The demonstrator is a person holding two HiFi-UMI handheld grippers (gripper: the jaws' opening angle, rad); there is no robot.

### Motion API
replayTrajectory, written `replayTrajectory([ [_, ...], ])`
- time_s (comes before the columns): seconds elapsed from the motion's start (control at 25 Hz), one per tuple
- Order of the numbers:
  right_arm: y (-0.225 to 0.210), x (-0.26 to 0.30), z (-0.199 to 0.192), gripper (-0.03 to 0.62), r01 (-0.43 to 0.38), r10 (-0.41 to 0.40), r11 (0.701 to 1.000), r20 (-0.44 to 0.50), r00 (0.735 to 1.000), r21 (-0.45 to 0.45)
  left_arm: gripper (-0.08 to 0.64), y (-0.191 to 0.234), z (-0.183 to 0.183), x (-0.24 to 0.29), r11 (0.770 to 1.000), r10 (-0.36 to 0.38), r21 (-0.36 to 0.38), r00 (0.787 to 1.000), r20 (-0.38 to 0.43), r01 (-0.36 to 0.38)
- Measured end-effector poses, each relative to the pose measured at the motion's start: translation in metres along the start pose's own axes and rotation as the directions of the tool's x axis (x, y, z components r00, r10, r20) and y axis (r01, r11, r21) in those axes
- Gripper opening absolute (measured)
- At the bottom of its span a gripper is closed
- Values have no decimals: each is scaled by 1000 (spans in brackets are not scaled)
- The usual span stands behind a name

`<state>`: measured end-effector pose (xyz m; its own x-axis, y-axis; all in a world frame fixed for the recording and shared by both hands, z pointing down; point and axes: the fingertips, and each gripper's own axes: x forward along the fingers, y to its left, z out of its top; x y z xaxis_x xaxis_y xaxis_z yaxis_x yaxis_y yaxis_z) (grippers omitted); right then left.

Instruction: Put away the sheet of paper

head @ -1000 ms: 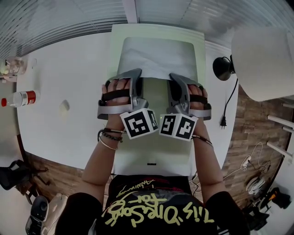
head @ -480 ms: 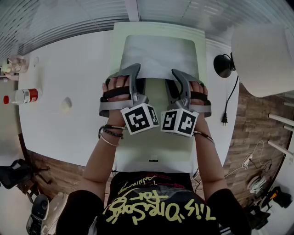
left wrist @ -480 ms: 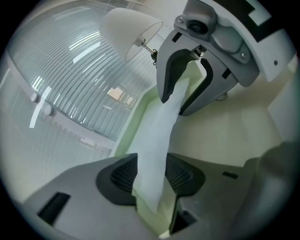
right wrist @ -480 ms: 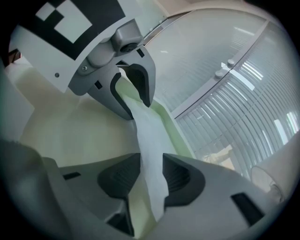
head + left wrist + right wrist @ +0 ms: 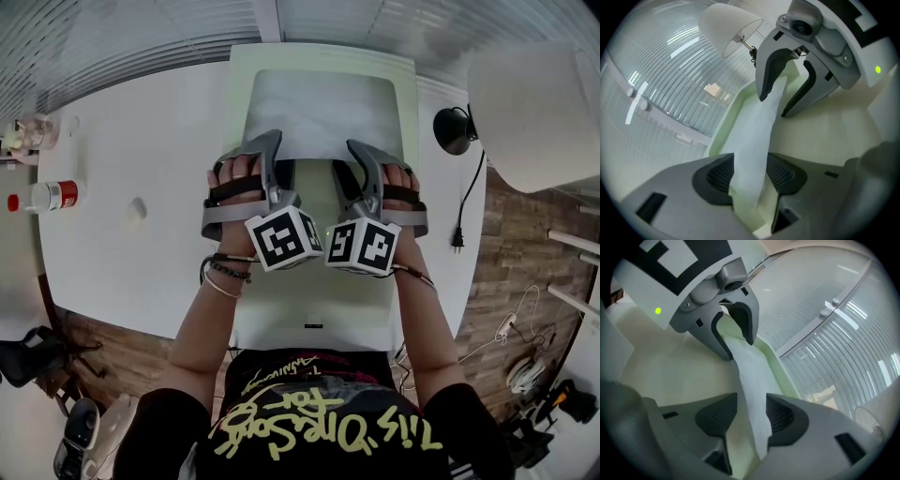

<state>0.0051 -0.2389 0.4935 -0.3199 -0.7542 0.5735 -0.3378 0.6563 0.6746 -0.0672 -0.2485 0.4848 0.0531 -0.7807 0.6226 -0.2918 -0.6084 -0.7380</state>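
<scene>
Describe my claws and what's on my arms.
The left grey plastic claw and right grey plastic claw: dark ribbed pads, black straps, white cubes with black square markers. Worn: bracelets, short black sleeves. Their jaws have just been opening, white paper sheet between them.

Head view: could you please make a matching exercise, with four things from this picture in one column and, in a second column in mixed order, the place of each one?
Things
1. sheet of paper
2. green mat
3. bottle with red label
4. black lamp base

Places
A. at the far left of the view
B. in the middle of the white table
C. on the far part of the green mat
D. to the right of the mat, near the table's right edge

Right pairs: 1-C, 2-B, 3-A, 4-D.
</scene>
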Motion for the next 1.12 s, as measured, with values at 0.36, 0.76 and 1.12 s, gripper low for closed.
replayTrajectory([
  [0.36,7,-2,0,186,-13,13,1000,-6,1000,6,238,-1,-5,-4,1000,-8,0,1000,-9,8],
  [0.76,11,-5,-3,186,-3,3,1000,-25,1000,6,253,-4,-8,-9,1000,19,15,1000,-16,-19],
  [1.12,19,-9,-4,187,3,-3,1000,-32,999,17,259,-8,-11,-14,1000,27,8,999,-29,-27],
])
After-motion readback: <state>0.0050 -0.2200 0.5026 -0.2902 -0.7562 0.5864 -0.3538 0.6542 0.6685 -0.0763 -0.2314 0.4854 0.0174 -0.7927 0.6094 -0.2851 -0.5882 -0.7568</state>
